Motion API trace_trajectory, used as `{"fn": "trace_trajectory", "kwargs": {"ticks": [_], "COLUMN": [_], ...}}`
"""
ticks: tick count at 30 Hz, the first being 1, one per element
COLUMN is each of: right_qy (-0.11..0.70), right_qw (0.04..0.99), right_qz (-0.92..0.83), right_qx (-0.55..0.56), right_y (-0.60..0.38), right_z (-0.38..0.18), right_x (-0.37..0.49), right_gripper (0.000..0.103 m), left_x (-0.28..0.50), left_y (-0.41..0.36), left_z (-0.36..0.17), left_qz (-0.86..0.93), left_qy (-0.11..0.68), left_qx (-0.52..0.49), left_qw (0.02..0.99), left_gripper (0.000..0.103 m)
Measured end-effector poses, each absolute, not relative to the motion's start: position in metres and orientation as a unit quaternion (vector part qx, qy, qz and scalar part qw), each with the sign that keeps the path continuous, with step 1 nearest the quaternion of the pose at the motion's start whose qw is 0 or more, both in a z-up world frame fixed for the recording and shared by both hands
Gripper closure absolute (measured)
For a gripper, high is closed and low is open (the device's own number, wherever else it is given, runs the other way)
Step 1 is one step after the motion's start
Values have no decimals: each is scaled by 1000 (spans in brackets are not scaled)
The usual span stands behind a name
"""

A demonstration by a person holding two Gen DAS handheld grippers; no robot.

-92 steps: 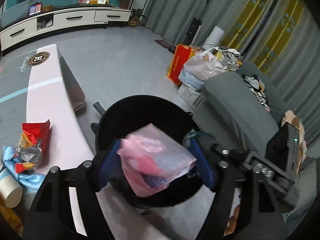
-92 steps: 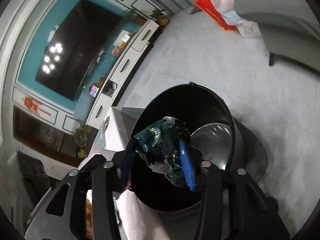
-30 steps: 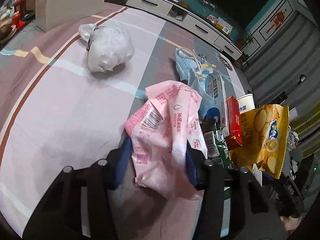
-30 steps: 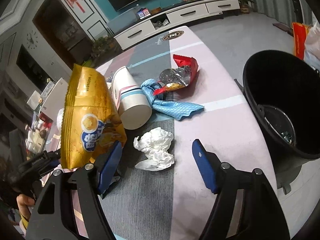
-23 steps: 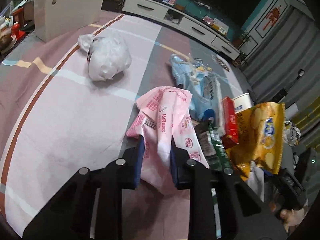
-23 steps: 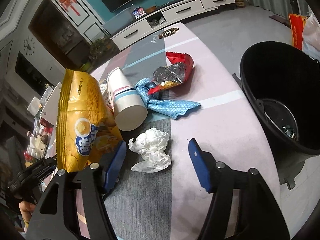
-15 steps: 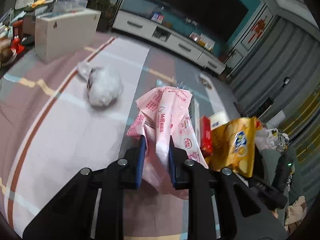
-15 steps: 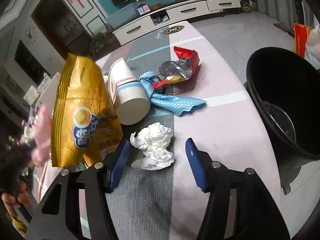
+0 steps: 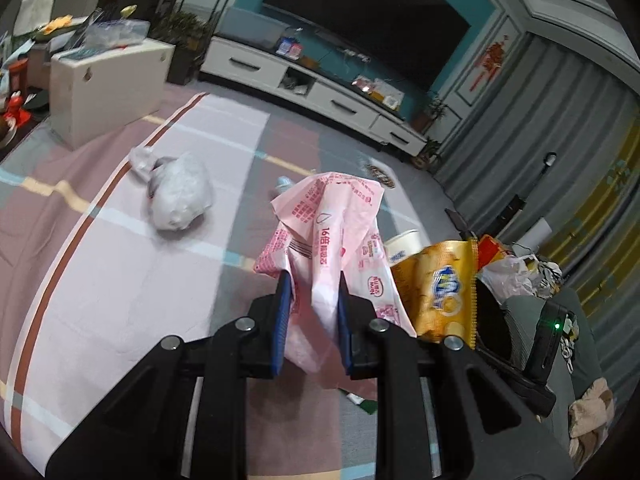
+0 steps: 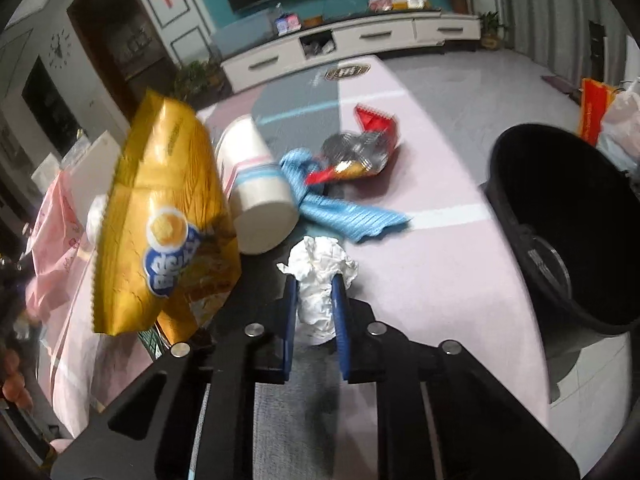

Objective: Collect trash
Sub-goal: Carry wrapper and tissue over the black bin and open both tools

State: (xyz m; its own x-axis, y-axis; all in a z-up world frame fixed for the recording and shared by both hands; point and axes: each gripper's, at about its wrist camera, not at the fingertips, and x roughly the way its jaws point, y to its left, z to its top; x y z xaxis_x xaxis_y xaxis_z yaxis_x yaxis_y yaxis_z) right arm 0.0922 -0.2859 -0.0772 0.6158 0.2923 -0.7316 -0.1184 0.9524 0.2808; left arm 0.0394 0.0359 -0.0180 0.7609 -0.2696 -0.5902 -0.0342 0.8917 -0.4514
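Observation:
My left gripper (image 9: 313, 304) is shut on a pink plastic wrapper (image 9: 332, 224) and holds it lifted above the table. The wrapper also shows in the right wrist view (image 10: 52, 240) at the far left. My right gripper (image 10: 314, 300) is shut on a crumpled white tissue (image 10: 318, 276) at table level. The black trash bin (image 10: 568, 224) stands beside the table's right edge, open and dark inside. A yellow chip bag (image 10: 168, 224) stands upright left of the tissue; it also shows in the left wrist view (image 9: 440, 288).
A paper cup (image 10: 256, 192) lies on its side. A blue cloth (image 10: 340, 208) and a red and silver wrapper (image 10: 360, 152) lie behind the tissue. A knotted white plastic bag (image 9: 180, 196) sits on the table, a white box (image 9: 104, 88) behind it.
My right gripper has closed from open onto the white tissue. My left gripper has closed on the pink wrapper and raised it off the table.

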Motion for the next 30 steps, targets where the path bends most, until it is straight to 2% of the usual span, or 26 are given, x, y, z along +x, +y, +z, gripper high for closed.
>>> {"fn": "trace_trajectory", "kwargs": {"ticks": [8, 15, 30], "right_qy": [368, 339, 334], "right_qw": [912, 913, 877], "right_qz": [79, 48, -34], "right_qx": [161, 222, 344], "right_y": [-353, -414, -508], "right_z": [-48, -36, -58], "right_x": [75, 63, 60], "right_gripper": [85, 85, 84], "left_x": [31, 53, 138], "left_y": [-37, -121, -295], "left_z": [32, 53, -11], "left_qz": [-155, -218, -291], "left_qy": [285, 287, 374], "left_qx": [-169, -120, -40], "left_qw": [931, 925, 880], "left_gripper": [81, 81, 79]}}
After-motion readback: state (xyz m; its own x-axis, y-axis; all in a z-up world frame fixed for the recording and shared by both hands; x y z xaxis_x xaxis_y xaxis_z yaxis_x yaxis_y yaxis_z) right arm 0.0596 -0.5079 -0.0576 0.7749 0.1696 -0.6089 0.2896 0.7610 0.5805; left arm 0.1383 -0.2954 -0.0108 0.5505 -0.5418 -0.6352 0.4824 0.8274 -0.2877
